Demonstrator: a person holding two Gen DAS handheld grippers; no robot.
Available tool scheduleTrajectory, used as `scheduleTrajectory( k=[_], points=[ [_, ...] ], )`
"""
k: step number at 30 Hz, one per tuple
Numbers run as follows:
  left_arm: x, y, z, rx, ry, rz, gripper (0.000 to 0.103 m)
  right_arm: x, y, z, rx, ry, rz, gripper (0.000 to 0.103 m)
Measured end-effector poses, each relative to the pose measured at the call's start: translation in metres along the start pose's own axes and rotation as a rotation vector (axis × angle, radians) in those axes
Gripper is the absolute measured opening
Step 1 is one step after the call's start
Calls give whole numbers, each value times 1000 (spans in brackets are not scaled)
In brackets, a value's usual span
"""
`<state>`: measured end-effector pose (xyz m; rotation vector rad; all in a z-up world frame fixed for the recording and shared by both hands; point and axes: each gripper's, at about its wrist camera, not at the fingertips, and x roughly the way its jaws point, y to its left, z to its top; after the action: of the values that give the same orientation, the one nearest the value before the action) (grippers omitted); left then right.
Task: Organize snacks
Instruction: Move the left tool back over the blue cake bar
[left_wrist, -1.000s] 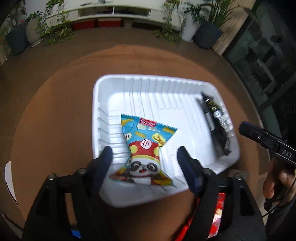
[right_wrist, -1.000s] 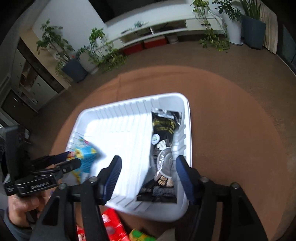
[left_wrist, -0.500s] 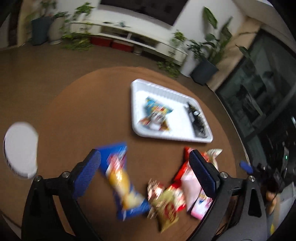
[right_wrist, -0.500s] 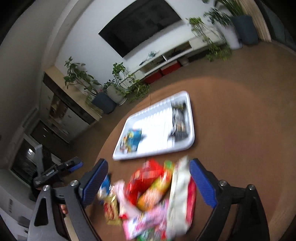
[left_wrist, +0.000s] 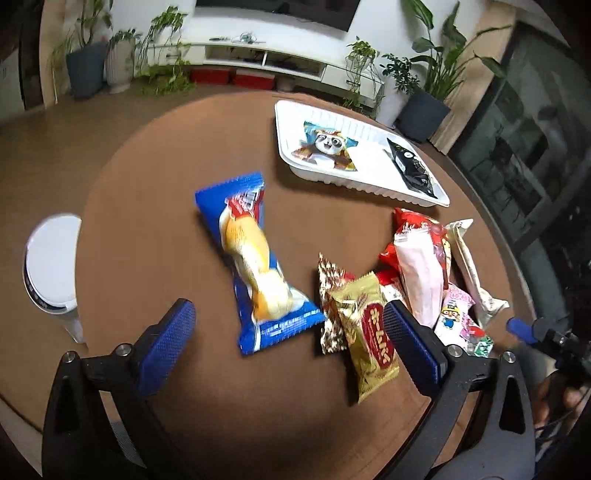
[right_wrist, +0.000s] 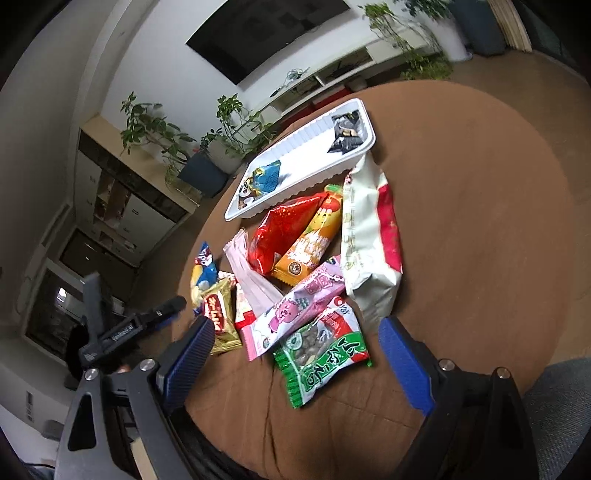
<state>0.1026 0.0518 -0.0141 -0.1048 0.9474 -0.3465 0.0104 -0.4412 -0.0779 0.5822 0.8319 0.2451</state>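
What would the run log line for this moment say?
left gripper: open, empty | right gripper: open, empty | white tray: panda packet, black packet | loose snacks: on table

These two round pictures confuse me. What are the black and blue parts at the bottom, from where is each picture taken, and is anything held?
No robot: a person carries two hand-held grippers, each with a wide-angle camera looking along its blue-padded jaws. One view shows the left gripper, the other the right gripper. Both have just been opening and hold nothing. On the brown round table a white tray holds a panda packet and a black packet. Loose beside it lie a blue packet, a green packet and others.
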Motion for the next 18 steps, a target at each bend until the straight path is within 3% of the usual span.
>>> scheduleTrajectory(
  k=[7,15,18],
  points=[
    [18,17,27,-94,37,78,102,-3,6,4,-73,-28,-118,92],
    [53,12,47,-45,82,170,100,2,3,6,-117,-28,-198,90],
    [65,10,51,-36,105,174,82,2,2,7,-119,-25,-209,88]
  ],
)
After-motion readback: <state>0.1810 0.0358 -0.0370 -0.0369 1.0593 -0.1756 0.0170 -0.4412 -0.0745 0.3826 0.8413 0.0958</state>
